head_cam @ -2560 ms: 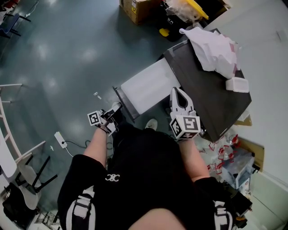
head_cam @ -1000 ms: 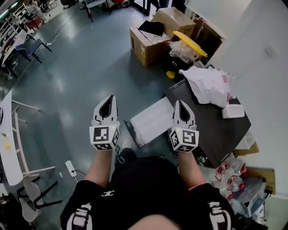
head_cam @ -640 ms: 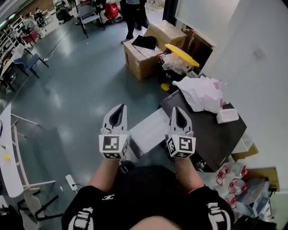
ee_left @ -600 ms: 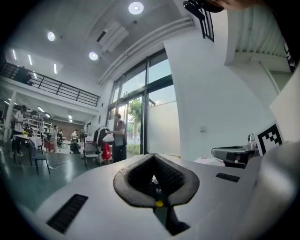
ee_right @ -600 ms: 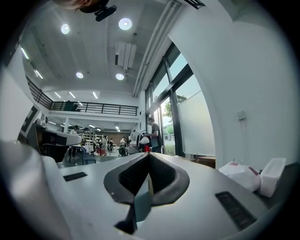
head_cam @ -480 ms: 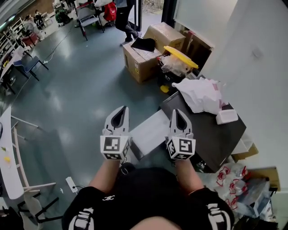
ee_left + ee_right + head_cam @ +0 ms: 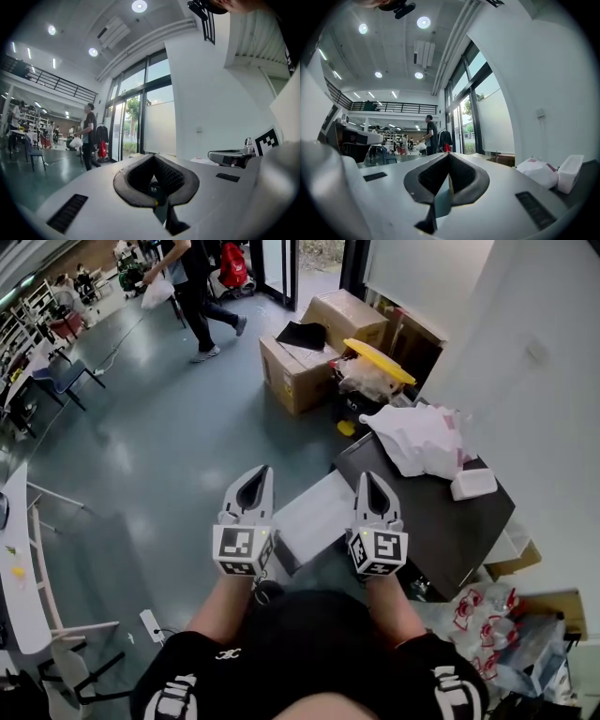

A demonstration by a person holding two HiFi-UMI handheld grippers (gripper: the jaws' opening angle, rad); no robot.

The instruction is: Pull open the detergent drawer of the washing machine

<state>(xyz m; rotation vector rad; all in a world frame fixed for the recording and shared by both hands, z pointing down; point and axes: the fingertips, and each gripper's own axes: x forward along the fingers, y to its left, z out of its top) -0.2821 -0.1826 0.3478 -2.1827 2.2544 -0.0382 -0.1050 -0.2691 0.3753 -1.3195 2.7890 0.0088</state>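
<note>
White washer front [image 7: 312,514], head view only

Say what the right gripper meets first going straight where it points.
Probably nothing near: the right gripper points level into the open hall; the white plastic bag on the dark grey machine top lies right of its line. Depth unclear.

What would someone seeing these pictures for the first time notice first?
The left tool and right tool, white, shut and empty, are held side by side at the centre of the head view. Just right of them stands the dark-topped washing machine with a crumpled white bag on it. Beyond it, a bright yellow disc sits among cardboard boxes.
</note>
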